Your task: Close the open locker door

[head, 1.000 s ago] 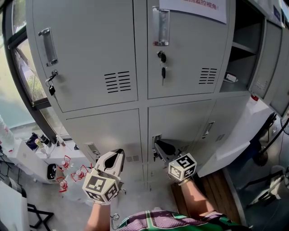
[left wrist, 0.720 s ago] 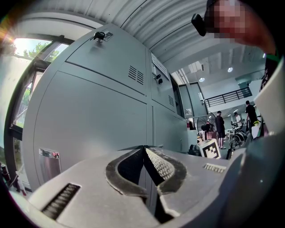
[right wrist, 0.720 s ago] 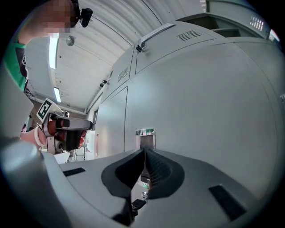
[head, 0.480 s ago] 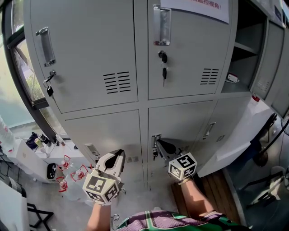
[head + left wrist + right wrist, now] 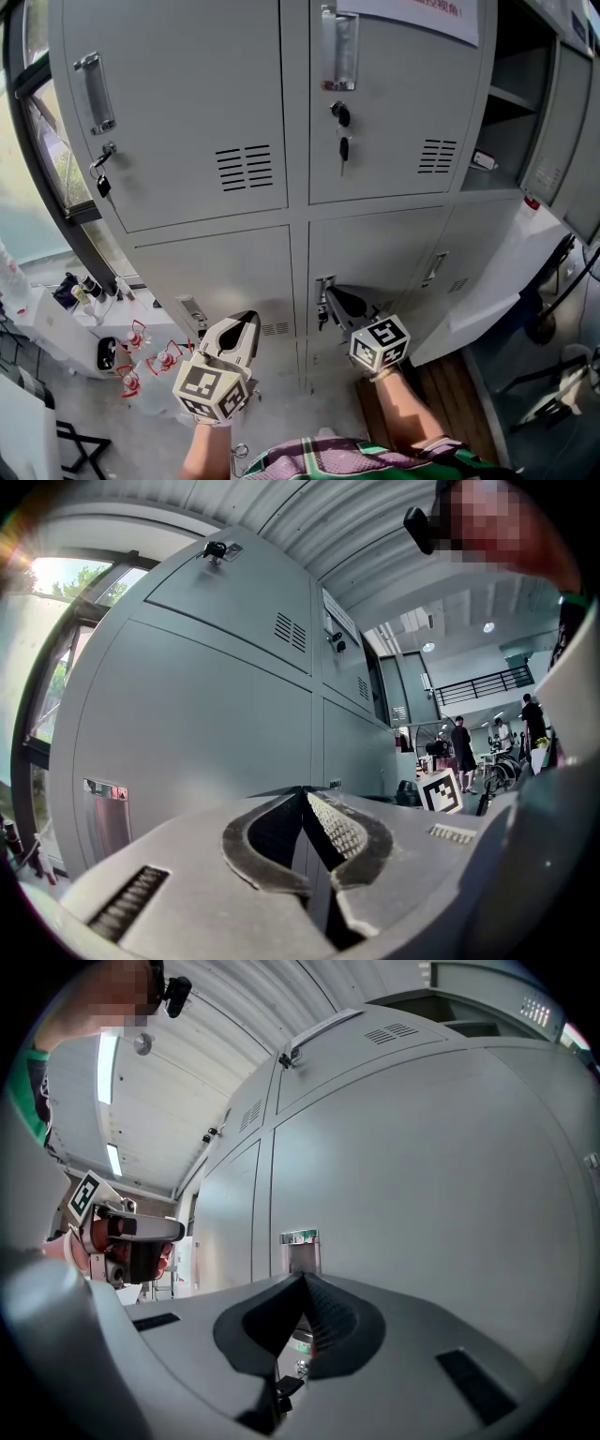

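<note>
A bank of grey lockers fills the head view. One upper compartment at the right stands open, its shelf showing, and its door is swung out at the far right edge. My right gripper is shut and empty, its tips right by the handle of the lower middle locker; in the right gripper view that handle rises just behind the shut tips. My left gripper is also shut on nothing, in front of the lower left locker door, tips together.
A white slanted panel juts out low on the right beside a wooden floor strip and cables. Red-capped bottles and a white box sit on the floor at left, below a dark window frame. People stand far off.
The head view has tilted slightly, so the lockers sit a little lower. Both grippers hold where they were.
</note>
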Available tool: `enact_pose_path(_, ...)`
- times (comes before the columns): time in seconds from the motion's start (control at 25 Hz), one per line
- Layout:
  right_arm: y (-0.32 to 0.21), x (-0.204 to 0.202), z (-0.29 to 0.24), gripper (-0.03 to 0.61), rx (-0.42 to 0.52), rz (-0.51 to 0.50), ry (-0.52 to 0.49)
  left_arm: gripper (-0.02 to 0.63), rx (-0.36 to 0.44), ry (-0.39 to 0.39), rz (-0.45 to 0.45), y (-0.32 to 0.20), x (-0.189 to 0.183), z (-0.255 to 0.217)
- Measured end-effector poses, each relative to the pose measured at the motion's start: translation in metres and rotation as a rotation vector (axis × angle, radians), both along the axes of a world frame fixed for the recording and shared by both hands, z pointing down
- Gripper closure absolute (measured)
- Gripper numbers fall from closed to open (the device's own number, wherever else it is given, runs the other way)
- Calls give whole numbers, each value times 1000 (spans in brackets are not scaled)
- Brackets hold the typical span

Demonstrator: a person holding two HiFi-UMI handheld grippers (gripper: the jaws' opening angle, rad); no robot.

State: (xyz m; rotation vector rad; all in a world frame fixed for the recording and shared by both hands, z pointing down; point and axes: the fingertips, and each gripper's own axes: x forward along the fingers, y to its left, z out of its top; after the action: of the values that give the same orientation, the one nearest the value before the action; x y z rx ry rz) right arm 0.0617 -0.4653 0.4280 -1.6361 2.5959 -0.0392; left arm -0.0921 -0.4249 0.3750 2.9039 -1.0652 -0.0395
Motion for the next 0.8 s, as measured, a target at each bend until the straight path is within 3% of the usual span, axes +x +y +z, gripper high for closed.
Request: enact_pose_path(0.8,34,-3,-18,574,17,47,12,592,12,30,4,14,-21,-2)
